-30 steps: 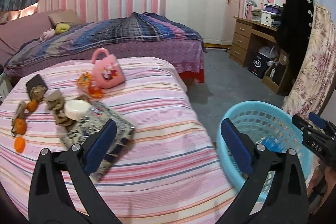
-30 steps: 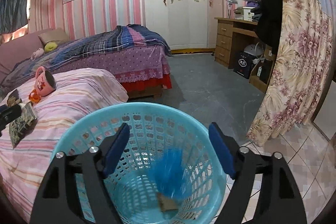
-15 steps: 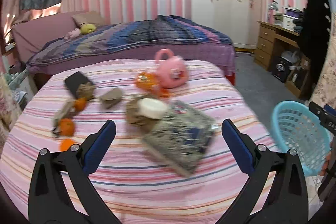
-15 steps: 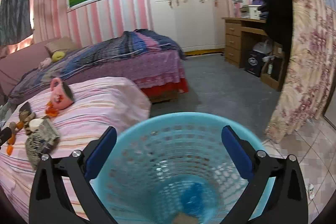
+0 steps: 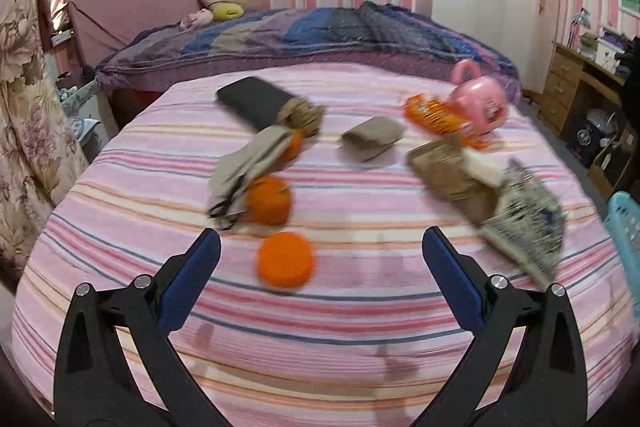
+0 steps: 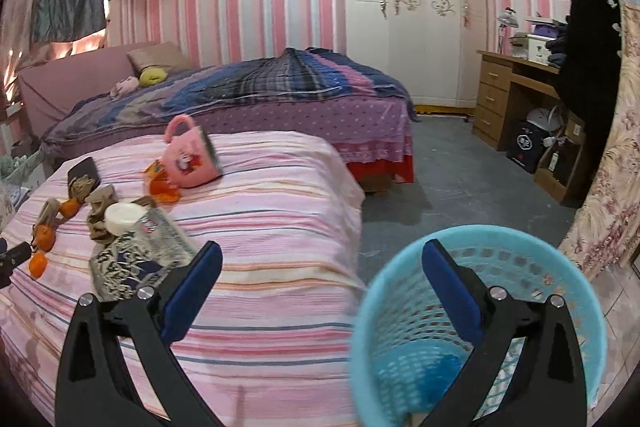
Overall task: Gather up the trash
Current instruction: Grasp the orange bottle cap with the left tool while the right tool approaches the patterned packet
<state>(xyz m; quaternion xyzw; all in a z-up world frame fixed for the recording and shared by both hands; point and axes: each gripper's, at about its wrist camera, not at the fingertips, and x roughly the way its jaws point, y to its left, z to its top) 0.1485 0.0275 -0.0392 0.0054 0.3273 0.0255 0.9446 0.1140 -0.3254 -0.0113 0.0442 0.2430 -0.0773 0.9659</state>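
My left gripper (image 5: pixel 320 259) is open and empty above the striped bed (image 5: pixel 360 339). Just ahead of it lies an orange peel piece (image 5: pixel 285 264), then a mandarin (image 5: pixel 267 199) beside a beige sock (image 5: pixel 252 159). Brown crumpled paper (image 5: pixel 452 171), an orange wrapper (image 5: pixel 436 119) and a patterned packet (image 5: pixel 524 223) lie further right. My right gripper (image 6: pixel 320 267) is open and empty, over the edge of the bed and the light blue trash basket (image 6: pixel 476 327), which holds a blue scrap (image 6: pixel 444 371).
A pink toy bag (image 5: pixel 480 99) and a black pouch (image 5: pixel 252 99) lie on the bed. A second bed (image 6: pixel 260 95) stands behind. A wooden desk (image 6: pixel 516 95) and floral curtain (image 6: pixel 608 163) are on the right, grey floor (image 6: pixel 452 183) between.
My left gripper has swung left, from the basket side to over the scattered items on the bed. My right gripper has pulled up and left off the basket.
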